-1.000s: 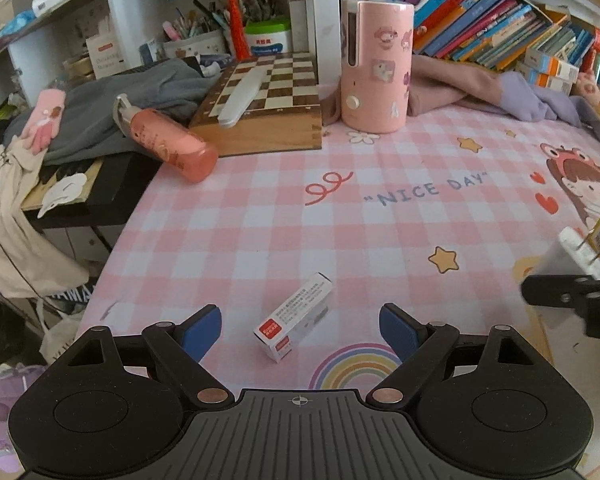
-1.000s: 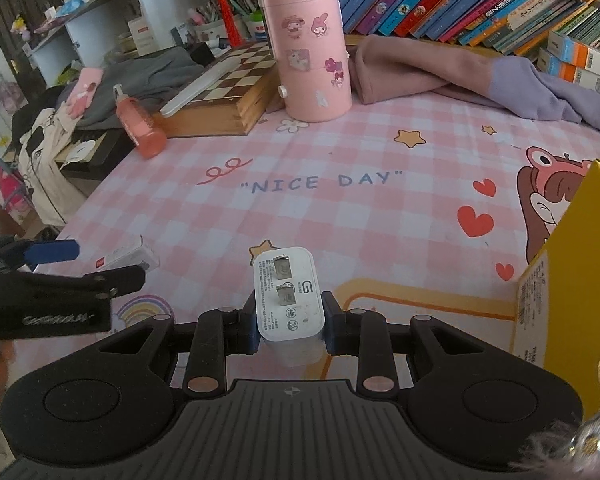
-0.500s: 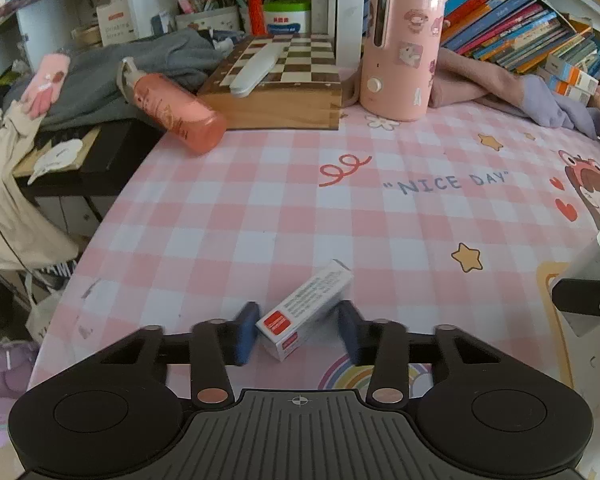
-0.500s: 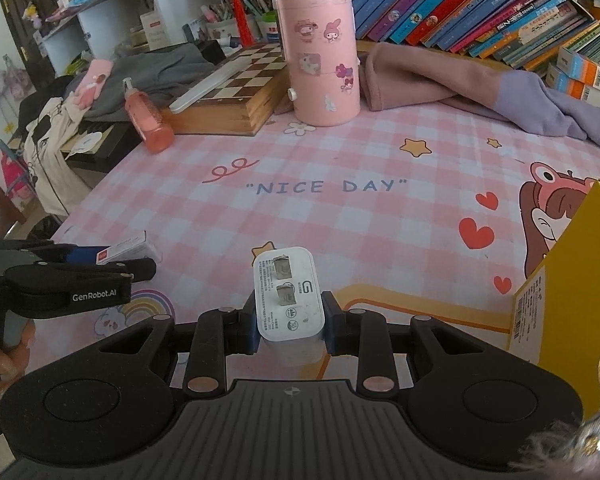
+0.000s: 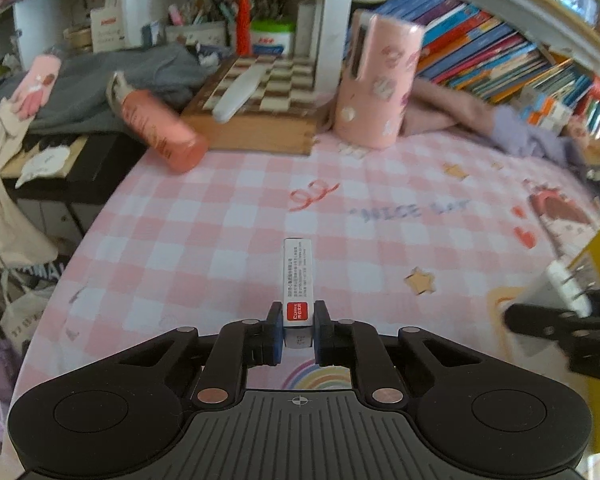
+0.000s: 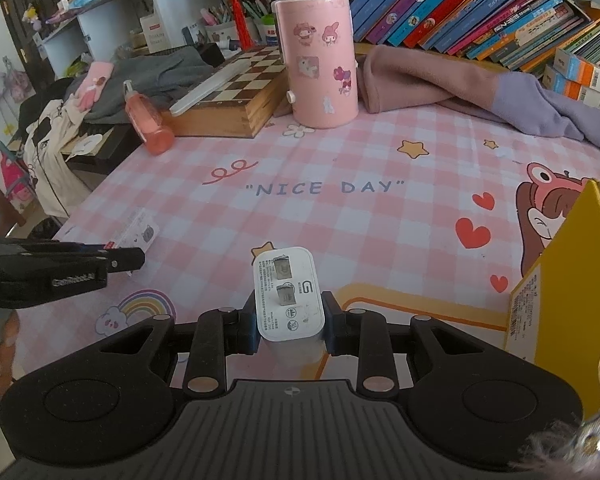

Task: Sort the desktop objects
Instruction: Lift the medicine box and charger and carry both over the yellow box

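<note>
We are at the carrying step of the sort, as we judge it: both grippers are loaded and neither load is put away yet. Our left gripper has its fingers pinching the near, red-labelled end of a small white carton, which juts straight out ahead of the tips over the pink checked bench; whether its far end touches the cloth we cannot tell. Our right gripper has its fingers pressed against the two sides of a white charger, its metal prongs facing up.

Just to the right of the right fingers stands a yellow box, open at the top so far as we can see. It looks the likely place for both things, though the task does not name one. The next move would then call for a lift above its rim and a swing to the right, the charger first since it is nearer, the carton following across the bench.

Far ahead of the fingers stand a pink cylinder, a wooden chessboard and a pink pump bottle lying tilted against it; all are well apart from the path. The box wall itself is the one obstacle, and the two grippers could crowd each other there.
</note>
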Demonstrator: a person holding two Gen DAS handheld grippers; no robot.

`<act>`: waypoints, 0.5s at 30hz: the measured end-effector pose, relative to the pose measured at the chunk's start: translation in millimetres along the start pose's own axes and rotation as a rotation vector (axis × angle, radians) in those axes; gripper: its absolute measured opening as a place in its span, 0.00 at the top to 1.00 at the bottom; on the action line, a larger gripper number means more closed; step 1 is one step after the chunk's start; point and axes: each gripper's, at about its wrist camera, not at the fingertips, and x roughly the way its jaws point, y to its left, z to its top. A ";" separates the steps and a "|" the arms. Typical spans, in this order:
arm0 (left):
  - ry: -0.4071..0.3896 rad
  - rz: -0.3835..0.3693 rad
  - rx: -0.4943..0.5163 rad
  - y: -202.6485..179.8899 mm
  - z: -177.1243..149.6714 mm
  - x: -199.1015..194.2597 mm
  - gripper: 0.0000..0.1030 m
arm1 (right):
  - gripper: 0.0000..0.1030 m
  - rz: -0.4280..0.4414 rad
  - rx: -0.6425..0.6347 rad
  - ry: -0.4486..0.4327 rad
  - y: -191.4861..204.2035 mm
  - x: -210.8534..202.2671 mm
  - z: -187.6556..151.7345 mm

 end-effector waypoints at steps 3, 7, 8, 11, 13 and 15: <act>-0.031 -0.034 0.003 -5.6 4.5 -14.3 0.88 | 0.74 -0.004 0.010 -0.016 -0.1 -7.3 0.4; -0.074 -0.073 0.016 -11.8 8.5 -34.3 0.88 | 0.74 -0.014 0.029 -0.047 0.9 -19.4 1.1; -0.084 -0.080 0.019 -12.7 8.8 -38.9 0.88 | 0.74 -0.016 0.033 -0.053 1.5 -22.2 0.9; -0.105 -0.095 0.019 -13.8 6.9 -52.1 0.88 | 0.74 -0.018 0.038 -0.069 5.2 -31.1 -1.4; -0.116 -0.104 0.020 -13.7 3.1 -61.1 0.88 | 0.74 -0.018 0.033 -0.075 8.8 -36.9 -4.3; -0.122 -0.112 0.020 -13.7 -1.0 -68.9 0.88 | 0.74 -0.018 0.027 -0.080 12.9 -42.4 -7.9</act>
